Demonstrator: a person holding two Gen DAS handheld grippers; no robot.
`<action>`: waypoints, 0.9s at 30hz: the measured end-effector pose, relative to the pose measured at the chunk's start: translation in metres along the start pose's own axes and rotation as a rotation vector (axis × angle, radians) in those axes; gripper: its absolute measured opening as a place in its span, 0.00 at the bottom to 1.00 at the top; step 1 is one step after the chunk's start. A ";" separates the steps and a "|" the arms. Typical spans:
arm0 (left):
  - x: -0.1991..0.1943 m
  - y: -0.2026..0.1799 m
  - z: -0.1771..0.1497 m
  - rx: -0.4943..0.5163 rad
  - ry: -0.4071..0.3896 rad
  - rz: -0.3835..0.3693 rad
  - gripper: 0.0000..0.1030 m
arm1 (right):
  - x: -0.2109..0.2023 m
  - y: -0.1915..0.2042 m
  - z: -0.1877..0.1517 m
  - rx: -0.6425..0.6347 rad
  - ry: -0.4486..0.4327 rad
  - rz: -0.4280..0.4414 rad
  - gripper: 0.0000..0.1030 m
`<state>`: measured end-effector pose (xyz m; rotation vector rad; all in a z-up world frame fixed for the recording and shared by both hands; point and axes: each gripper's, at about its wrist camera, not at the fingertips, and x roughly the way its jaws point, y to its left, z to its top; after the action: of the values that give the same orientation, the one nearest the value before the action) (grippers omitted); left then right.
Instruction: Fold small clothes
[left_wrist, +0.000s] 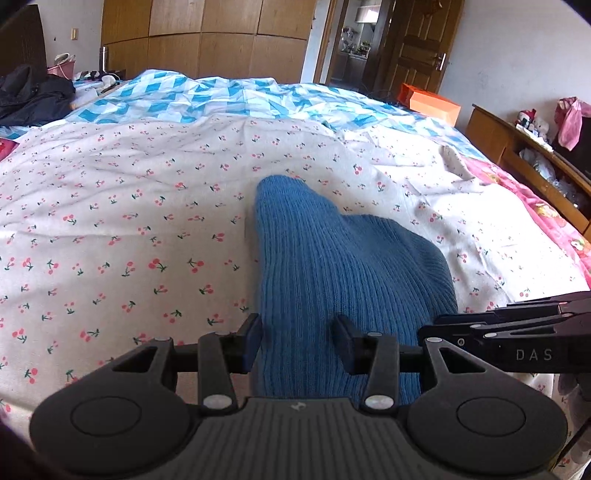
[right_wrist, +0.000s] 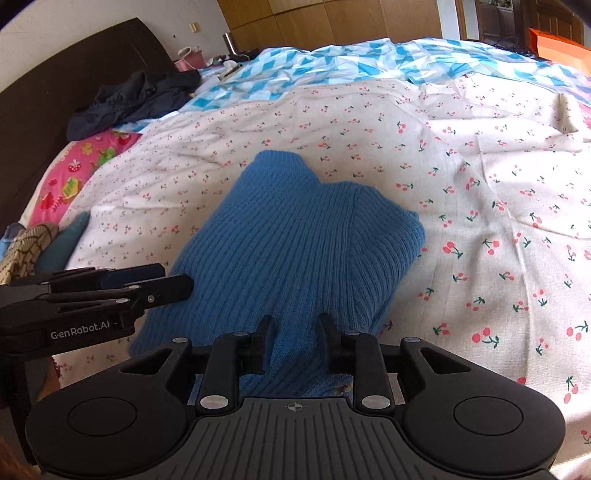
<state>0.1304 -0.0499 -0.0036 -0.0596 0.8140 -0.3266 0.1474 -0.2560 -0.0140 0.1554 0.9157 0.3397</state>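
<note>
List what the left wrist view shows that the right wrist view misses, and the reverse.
Only the left wrist view: an open doorway with a wooden door, and a wooden shelf with soft toys beside the bed. Only the right wrist view: the dark headboard and a patterned cushion at the bed's edge. Both: the blue knit sweater on the cherry-print sheet, the dark jacket, the orange box.

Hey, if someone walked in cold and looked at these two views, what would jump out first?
A blue ribbed knit garment, partly folded, lies in the middle of a cherry-print sheet on the bed. Both black grippers sit at its near edge, the left gripper and the right gripper, each with knit between its fingers. Beyond lies a blue-and-white checked cover.
</note>
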 end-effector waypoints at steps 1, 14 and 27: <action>0.002 -0.002 -0.002 0.010 0.006 0.008 0.48 | 0.002 -0.002 -0.001 0.011 0.002 -0.003 0.24; -0.018 -0.008 -0.009 0.023 -0.003 0.034 0.48 | -0.033 0.025 -0.017 -0.034 -0.067 -0.008 0.25; -0.026 -0.009 -0.030 0.030 0.036 0.051 0.49 | -0.028 0.030 -0.032 -0.004 -0.033 -0.057 0.26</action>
<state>0.0898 -0.0477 -0.0042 -0.0046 0.8448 -0.2927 0.0995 -0.2384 -0.0047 0.1311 0.8853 0.2857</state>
